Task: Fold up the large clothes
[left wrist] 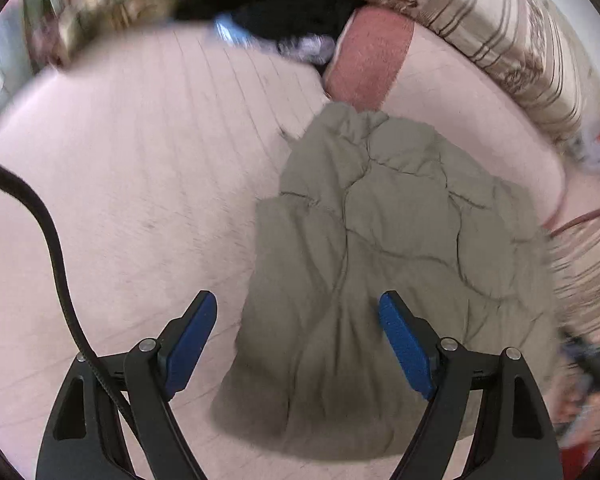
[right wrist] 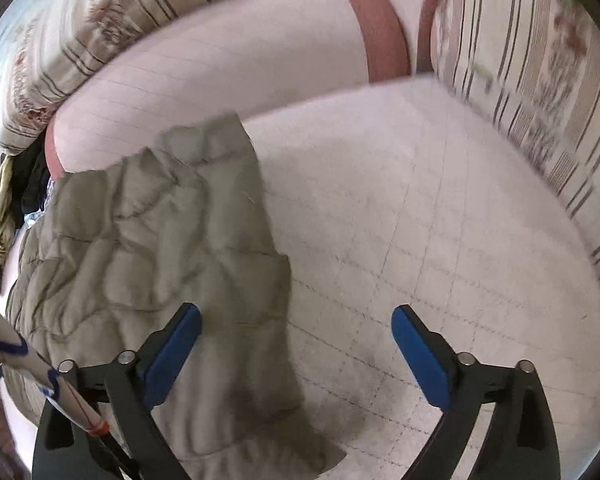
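A large olive-grey quilted garment [left wrist: 380,260] lies crumpled on a pale pink bed cover [left wrist: 140,160]. It also shows in the right wrist view [right wrist: 160,248], at the left. My left gripper [left wrist: 298,312] is open and empty, hovering over the garment's near left edge. Its right blue pad [left wrist: 404,344] is above the cloth and its left pad [left wrist: 192,340] is above the cover. My right gripper [right wrist: 296,324] is open and empty over the garment's near right edge, above the pink cover [right wrist: 440,220].
Striped floral cushions [left wrist: 500,40] line the far side, also in the right wrist view [right wrist: 540,100]. A pink pillow with a dark pink band [left wrist: 368,56] lies behind the garment. Dark clothes [left wrist: 284,4] are piled at the back. A black cable [left wrist: 56,260] hangs at left.
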